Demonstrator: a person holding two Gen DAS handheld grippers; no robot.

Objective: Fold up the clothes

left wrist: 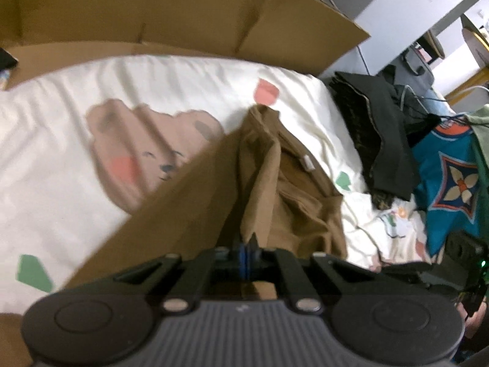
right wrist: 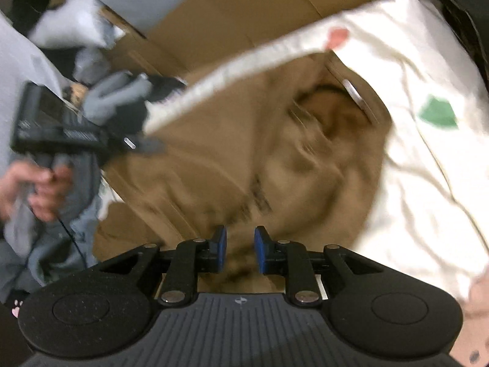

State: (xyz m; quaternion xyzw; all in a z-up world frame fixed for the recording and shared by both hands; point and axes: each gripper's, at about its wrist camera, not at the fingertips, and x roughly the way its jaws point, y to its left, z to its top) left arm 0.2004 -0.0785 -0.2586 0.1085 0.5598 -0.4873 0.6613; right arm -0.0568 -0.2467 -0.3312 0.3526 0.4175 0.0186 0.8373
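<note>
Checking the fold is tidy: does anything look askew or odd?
Yes. The brown cotton garment lies bunched and creased on the cream bear-print sheet, not flat; the left tool pinches one edge, pulling it taut.

Home bedroom, bear-print bedsheet (left wrist: 91, 91), piled clothes (left wrist: 382, 140), cardboard boxes (left wrist: 189, 9)

shirt (left wrist: 293, 189) on bedsheet (left wrist: 61, 153), cardboard (left wrist: 183, 9) behind

My left claw (left wrist: 247, 252) is clamped on an edge of the brown shirt (left wrist: 275, 189), which lies rumpled on the cream bear-print sheet (left wrist: 91, 116). I see cardboard (left wrist: 183, 9) behind the sheet and dark folded clothes (left wrist: 376, 134) at its right edge.
</note>
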